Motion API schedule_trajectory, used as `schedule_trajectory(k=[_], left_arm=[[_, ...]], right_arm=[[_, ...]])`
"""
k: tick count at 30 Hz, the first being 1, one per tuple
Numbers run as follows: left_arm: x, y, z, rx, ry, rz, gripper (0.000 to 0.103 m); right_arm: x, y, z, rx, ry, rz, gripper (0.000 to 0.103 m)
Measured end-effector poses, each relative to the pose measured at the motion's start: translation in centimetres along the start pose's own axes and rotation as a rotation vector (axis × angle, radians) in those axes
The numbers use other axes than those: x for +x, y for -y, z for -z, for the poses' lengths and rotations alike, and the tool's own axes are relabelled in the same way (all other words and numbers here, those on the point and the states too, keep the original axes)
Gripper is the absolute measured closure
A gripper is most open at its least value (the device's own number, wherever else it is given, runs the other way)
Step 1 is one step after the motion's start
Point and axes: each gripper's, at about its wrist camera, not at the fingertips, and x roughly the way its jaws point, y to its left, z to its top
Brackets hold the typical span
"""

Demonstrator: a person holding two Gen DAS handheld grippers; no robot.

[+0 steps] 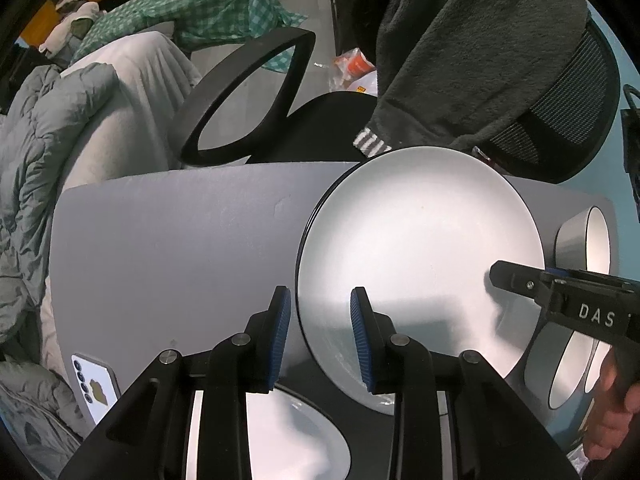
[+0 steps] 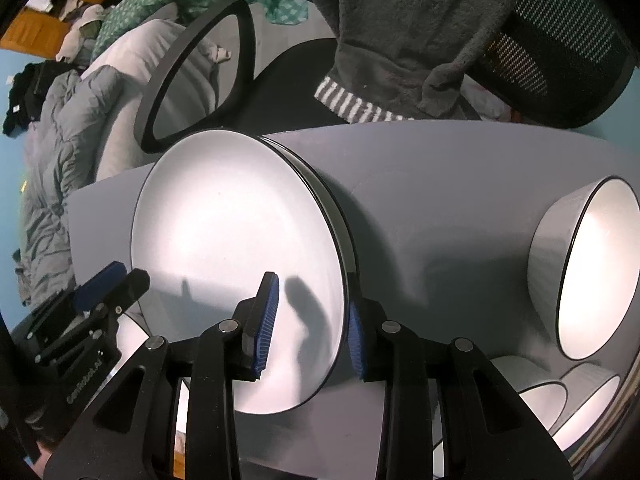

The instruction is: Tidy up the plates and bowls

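Observation:
A large white plate [image 1: 420, 256] with a thin black rim lies on the grey table [image 1: 180, 248], on top of another plate [image 2: 334, 208]. My left gripper [image 1: 320, 336] points down over its left rim, blue pads apart, and the rim runs between them without being pinched. My right gripper [image 2: 312, 328] straddles the opposite rim of the plate [image 2: 232, 232] the same way, pads apart. Each gripper shows in the other's view: the right gripper [image 1: 506, 276] and the left gripper [image 2: 116, 280]. A deep grey bowl [image 2: 580, 268] with a white inside stands to the right.
Another white plate [image 1: 296, 436] shows under the left gripper. Several more bowls [image 2: 568, 404] sit near the front right corner. A phone [image 1: 94, 384] lies at the table's left front. A black office chair [image 1: 248, 92] draped with a dark fleece [image 1: 460, 48] stands behind the table.

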Motion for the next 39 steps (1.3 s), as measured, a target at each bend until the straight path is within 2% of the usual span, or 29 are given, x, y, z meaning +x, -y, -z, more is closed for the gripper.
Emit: schedule_trajectory(k=[7,12,14,15,21,26,30,33,39], left_arm=[[-0.8,-0.8,0.8,-0.013,0.016,-0.008,0.066],[-1.2,-1.4,1.4,-0.027,0.022,-0.004,0.066],[-1.5,-1.6,1.7,-0.031,0.025,-0.002,0.066],[-1.6,-1.7,1.7,-0.031,0.027,-0.001,0.066],[-2.3,-2.4,2.5,-0.032,0.044,-0.011,0.065],[-3.0,-3.5,3.5,-0.032,0.056,-0.026,0.063],[-3.7,-4.5,4.5,-0.026,0.069,-0.040,0.062],[-4.2,-5.3,5.2,-0.025,0.076,-0.051,0.059],[-4.5,-7.5,7.0,-0.036,0.074,-0.058,0.058]], right_arm=[[-0.2,-0.1,0.4,0.005,0.012,0.003,0.073],[-0.6,-0.2,0.5,0.007,0.029,0.015,0.072],[-0.8,-0.5,0.6,-0.009,0.039,0.042,0.070],[-0.8,-0.6,0.7,-0.018,0.044,0.069,0.062],[-1.2,-1.1,1.3,-0.055,0.079,0.142,0.062],[-2.5,-2.3,2.7,-0.117,0.139,0.253,0.061],[-3.6,-3.3,3.9,-0.165,0.183,0.329,0.056],[-3.9,-3.9,4.6,-0.197,0.206,0.360,0.053],[-4.2,-5.3,6.7,-0.257,0.229,0.416,0.050]])
